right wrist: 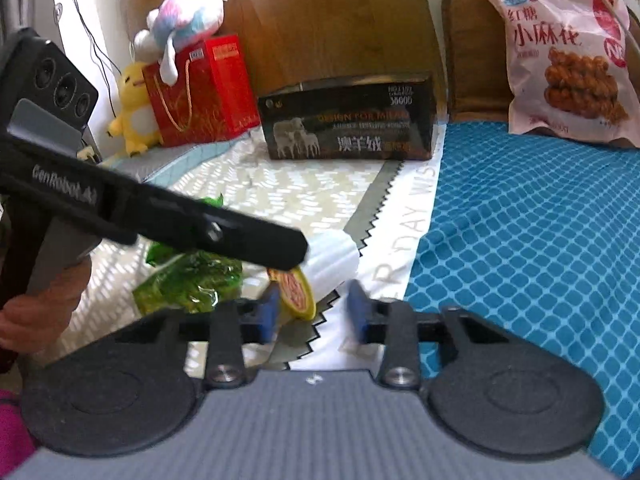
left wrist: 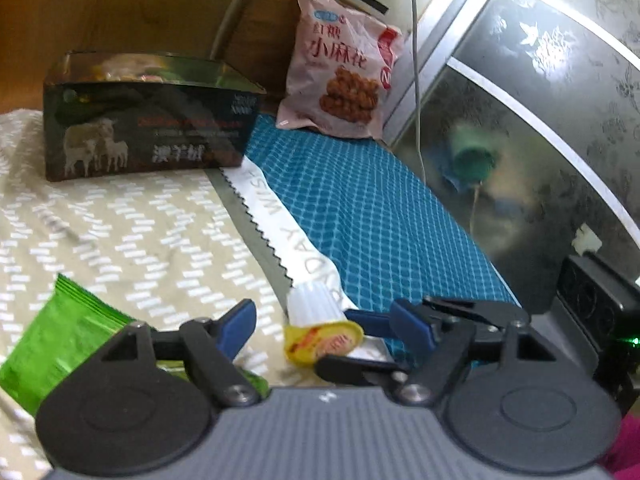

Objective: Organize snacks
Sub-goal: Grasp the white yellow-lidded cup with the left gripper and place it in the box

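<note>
Cup (left wrist: 320, 322) is the step in hand, I think: a small ribbed white cup with a yellow lid, lying on its side on the bed (left wrist: 120, 220) at the seam beside the blue cover (left wrist: 380, 200). Left view: left claw (left wrist: 326, 324) is spread with the cup between the pads, no contact on either side that I can see. A second dark finger (left wrist: 352, 364) comes in low from the right, probably the right claw's. The packet (left wrist: 60, 344), green, is just left of the claw, the box (left wrist: 148, 120) is far back, and the bag (left wrist: 340, 72), pink, leans on the headboard. Right view: right claw (right wrist: 314, 312) is also spread. The cup (right wrist: 332, 264) sits just ahead of its tips, lid facing the left pad; can't tell if the pad touches it. The left claw's finger (right wrist: 280, 248) crosses over and meets the cup's top end. The packet (right wrist: 188, 280) is just beside it on the left, and the box (right wrist: 348, 120) and bag (right wrist: 568, 60) are well apart at the back. Advice: two claws on one small cup is crowded, so let one take it and back the other off. Grip across the ribbed body, not lid-to-base, because it's round and will likely roll or squirt out. Centre it before closing and squeeze gently, since thin plastic dents. Keep the packet out of the pinch.
</note>
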